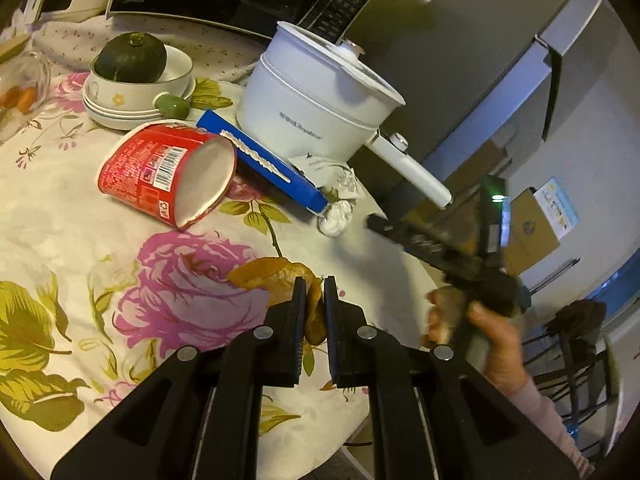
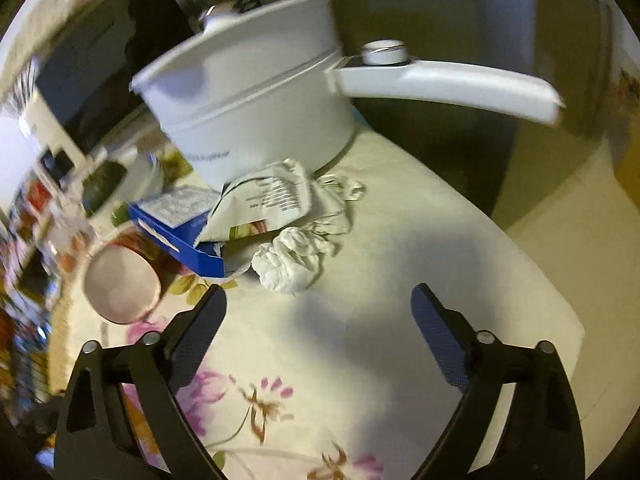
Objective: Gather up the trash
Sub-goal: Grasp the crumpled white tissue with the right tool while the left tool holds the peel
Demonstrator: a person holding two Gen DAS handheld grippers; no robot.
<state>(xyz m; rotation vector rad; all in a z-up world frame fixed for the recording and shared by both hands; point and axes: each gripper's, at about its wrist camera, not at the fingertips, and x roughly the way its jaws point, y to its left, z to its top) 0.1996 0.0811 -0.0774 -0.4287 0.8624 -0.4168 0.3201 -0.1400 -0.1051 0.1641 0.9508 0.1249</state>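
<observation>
Left gripper [image 1: 315, 285] clamped on light, floppy brown peel [image 1: 276, 276]; right gripper [image 2: 318, 300] wide open, empty, nearing soft crumpled tissue [image 2: 290, 266] — pinch mid-wad.

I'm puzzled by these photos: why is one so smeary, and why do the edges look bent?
Right wrist view: motion blur smears the pot and red cup. Left wrist view: sharp, apart from the blurred right gripper. Both: fisheye lens curves the edges; warm, dim light.

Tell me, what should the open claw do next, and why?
Probably ease the right claw forward and down over the crumpled white tissue. Its jaws stand wide with nothing between them, and the tissue lies loose on the floral tablecloth just ahead. The left claw is already shut on a brown peel.
</observation>
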